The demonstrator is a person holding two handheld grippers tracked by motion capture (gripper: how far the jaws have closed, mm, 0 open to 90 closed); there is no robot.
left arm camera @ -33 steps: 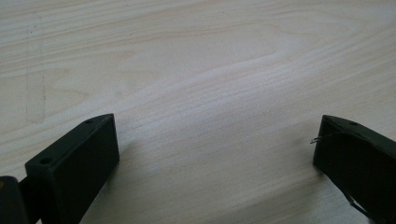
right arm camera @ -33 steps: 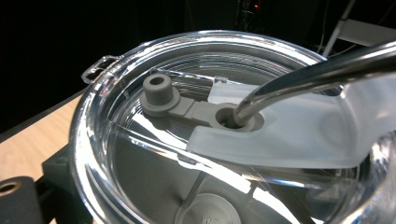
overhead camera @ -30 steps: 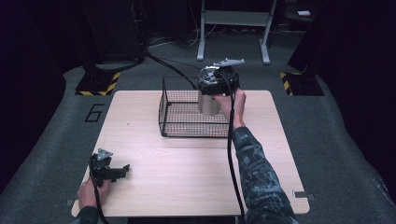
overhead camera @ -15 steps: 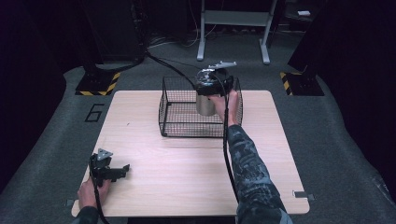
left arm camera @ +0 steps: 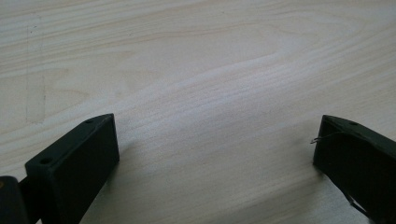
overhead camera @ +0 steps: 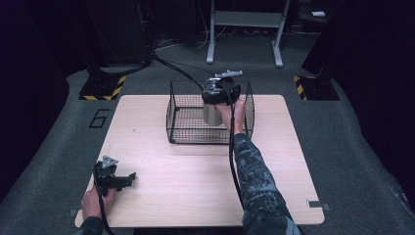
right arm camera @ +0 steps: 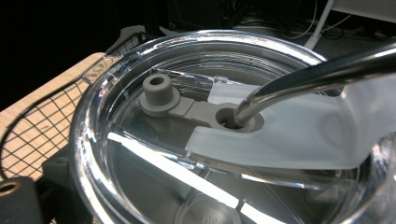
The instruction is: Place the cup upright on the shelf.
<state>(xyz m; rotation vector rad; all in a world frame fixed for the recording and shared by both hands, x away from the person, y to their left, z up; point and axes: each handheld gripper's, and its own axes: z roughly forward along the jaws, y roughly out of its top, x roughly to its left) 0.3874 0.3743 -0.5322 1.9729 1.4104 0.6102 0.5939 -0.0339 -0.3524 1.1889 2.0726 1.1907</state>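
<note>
A steel tumbler [overhead camera: 212, 114] with a clear lid [right arm camera: 140, 154] and a metal straw [right arm camera: 317, 73] hangs upright inside the black wire basket [overhead camera: 177, 128], toward its right side. My right gripper [overhead camera: 219, 100] is shut on the tumbler's top from above. In the right gripper view the lid and its grey stopper [right arm camera: 158, 92] are very close, and one black jaw stands at the lower left. My left gripper [overhead camera: 128, 178] rests open on the wooden table [overhead camera: 186, 186] near its front left corner. Only bare wood [left arm camera: 196, 70] lies between its jaws.
The basket stands at the back middle of the table, and its wire wall [right arm camera: 42, 126] is close beside the tumbler. Beyond the table are dark floor, a numbered mat [overhead camera: 99, 117], yellow-black striped feet [overhead camera: 102, 88] and a metal stand [overhead camera: 244, 29].
My right gripper has carried the tumbler slightly left and lower inside the basket. The left gripper has not moved.
</note>
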